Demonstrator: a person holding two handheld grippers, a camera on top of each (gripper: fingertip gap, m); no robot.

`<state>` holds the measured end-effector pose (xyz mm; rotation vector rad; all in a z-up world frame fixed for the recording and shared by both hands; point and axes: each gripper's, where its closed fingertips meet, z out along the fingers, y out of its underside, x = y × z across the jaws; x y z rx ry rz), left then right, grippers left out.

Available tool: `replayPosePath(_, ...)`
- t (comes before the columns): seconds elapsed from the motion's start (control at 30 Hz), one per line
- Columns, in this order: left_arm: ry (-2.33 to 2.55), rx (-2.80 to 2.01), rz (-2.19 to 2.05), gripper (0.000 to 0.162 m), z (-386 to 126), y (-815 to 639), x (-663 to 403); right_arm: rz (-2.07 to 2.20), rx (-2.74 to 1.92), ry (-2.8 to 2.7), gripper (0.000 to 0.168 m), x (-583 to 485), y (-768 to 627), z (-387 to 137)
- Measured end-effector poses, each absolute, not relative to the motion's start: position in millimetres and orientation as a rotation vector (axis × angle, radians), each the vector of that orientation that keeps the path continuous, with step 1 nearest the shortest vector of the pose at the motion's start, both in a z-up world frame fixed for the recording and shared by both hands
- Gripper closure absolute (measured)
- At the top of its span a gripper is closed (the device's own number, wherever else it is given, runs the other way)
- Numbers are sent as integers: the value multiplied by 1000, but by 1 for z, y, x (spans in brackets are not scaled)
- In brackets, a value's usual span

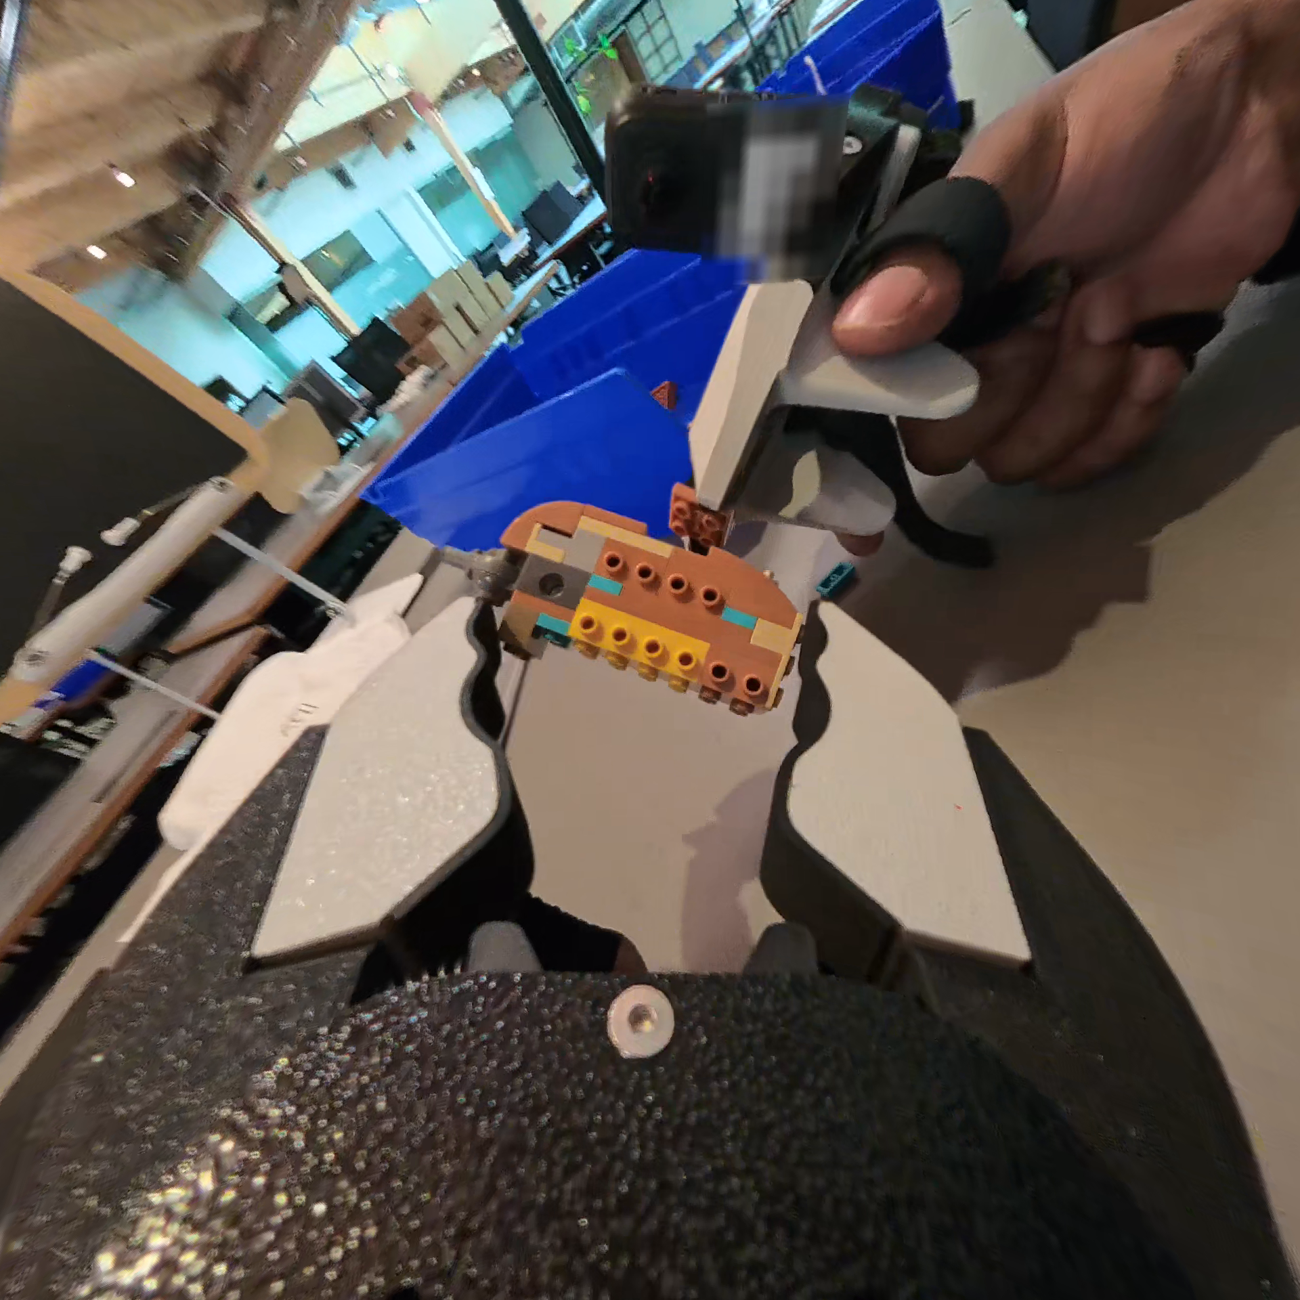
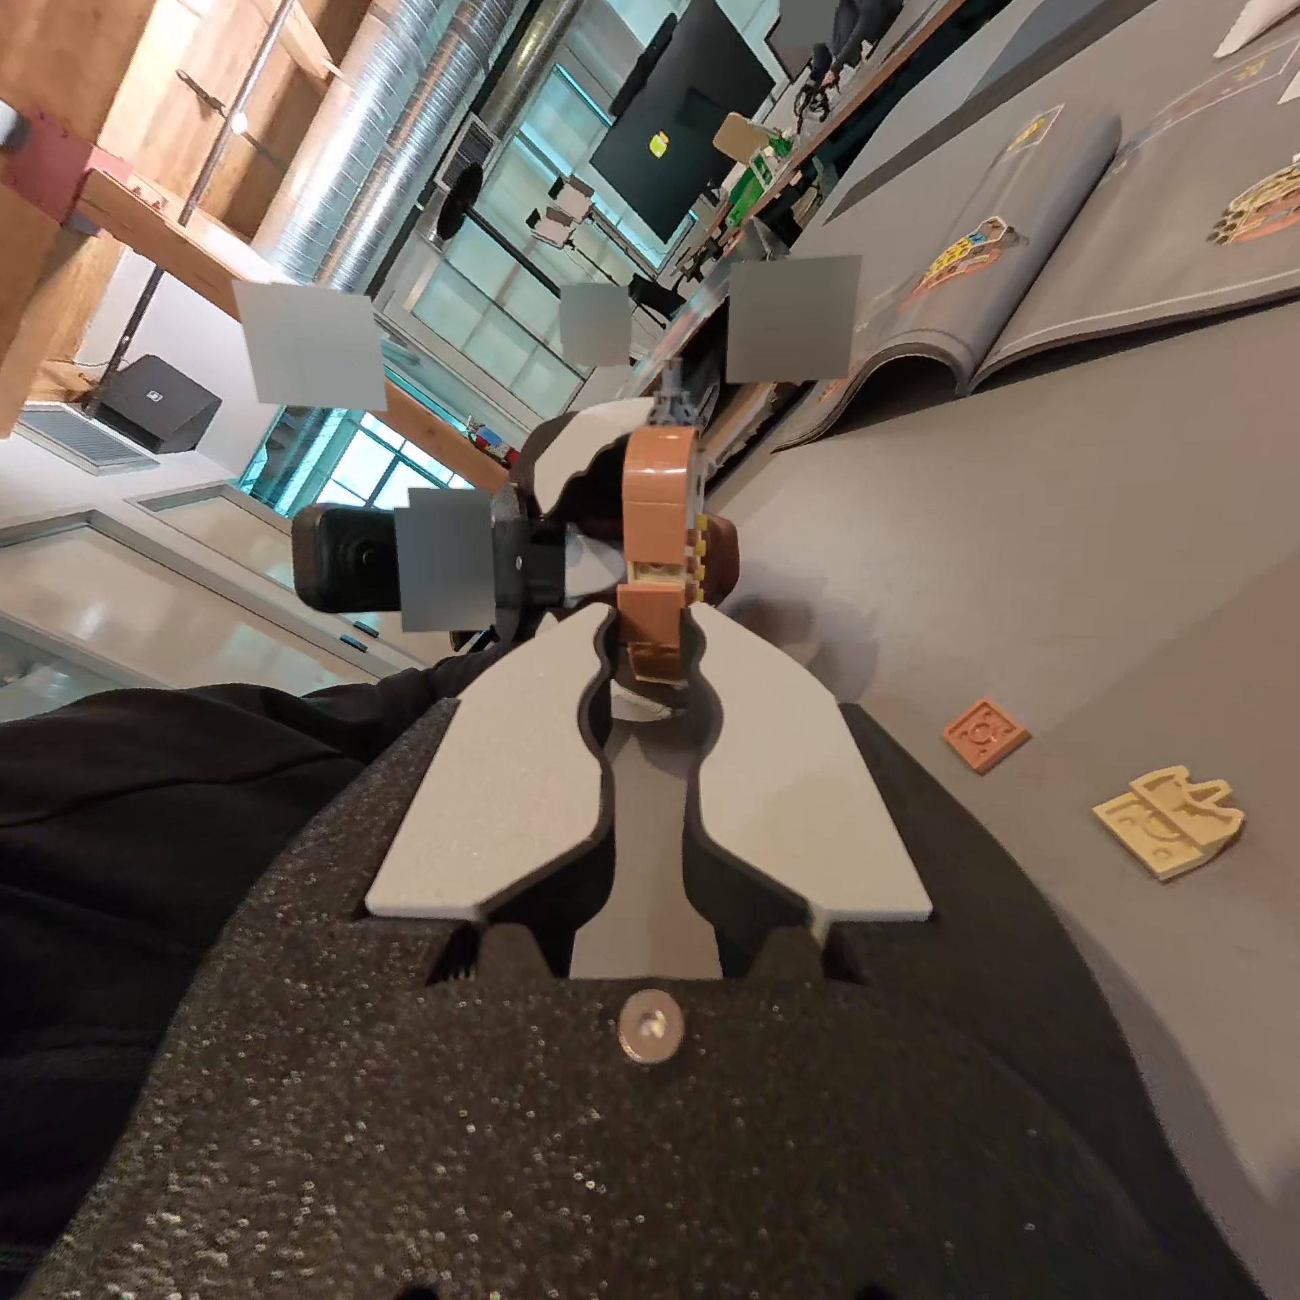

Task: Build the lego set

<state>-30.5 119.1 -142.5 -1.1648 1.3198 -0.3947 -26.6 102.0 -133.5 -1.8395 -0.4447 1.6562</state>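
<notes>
The grey surface (image 2: 1055,563) carried an open instruction booklet (image 2: 1041,232), and blue bins (image 1: 563,436) stood behind the work area. Above the surface, the left hand-held gripper (image 1: 651,633) pinched the brown, yellow and teal lego model (image 1: 654,605) by its two ends, studs facing the camera. The right hand-held gripper (image 2: 651,654) was pressed onto a small dark-brown brick (image 1: 700,520) at the model's upper edge. A tan piece (image 2: 1168,826) and a small brown plate (image 2: 986,735) lay loose nearby.
</notes>
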Motion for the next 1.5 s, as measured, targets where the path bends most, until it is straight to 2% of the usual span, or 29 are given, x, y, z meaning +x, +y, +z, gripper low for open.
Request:
replayPosePath(0.73, 1326, -1050, -219, 81, -141, 113, -22, 1541, -1852, -515, 153, -25, 100, -137)
replayPosePath(1.5, 1352, -1021, -219, 81, -144, 109, -19, 1552, -1876, -592, 153, -22, 95, -142)
